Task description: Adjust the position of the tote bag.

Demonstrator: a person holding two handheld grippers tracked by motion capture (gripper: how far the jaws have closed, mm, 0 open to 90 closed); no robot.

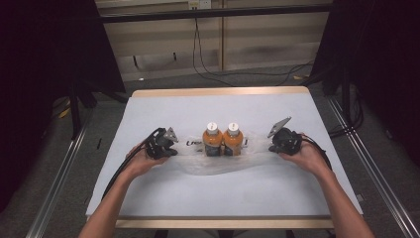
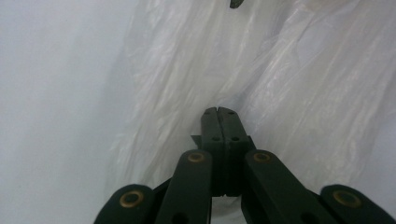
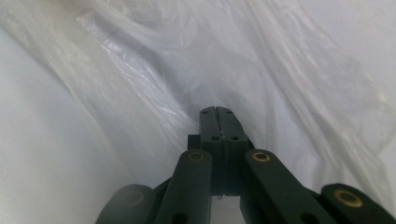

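Two orange bottles with white caps, one (image 1: pixel 212 140) beside the other (image 1: pixel 233 139), stand upright side by side at the middle of the table. They rest on a clear plastic bag (image 1: pixel 220 166) that lies spread across the white tabletop (image 1: pixel 223 196). My left gripper (image 1: pixel 175 150) is at the bag's left end, held in a hand. Its jaws (image 2: pixel 218 110) are pressed together, with the film's folds (image 2: pixel 177 93) running into the tips. My right gripper (image 1: pixel 272 148) is at the bag's right end. Its jaws (image 3: pixel 217 109) are likewise closed where the film (image 3: pixel 140 70) gathers.
The table has a wooden rim (image 1: pixel 218 91) at its far edge. Dark stands (image 1: pixel 74 99) and cables (image 1: pixel 208 69) lie on the floor beyond and beside it. Black cables trail from both grippers along the forearms.
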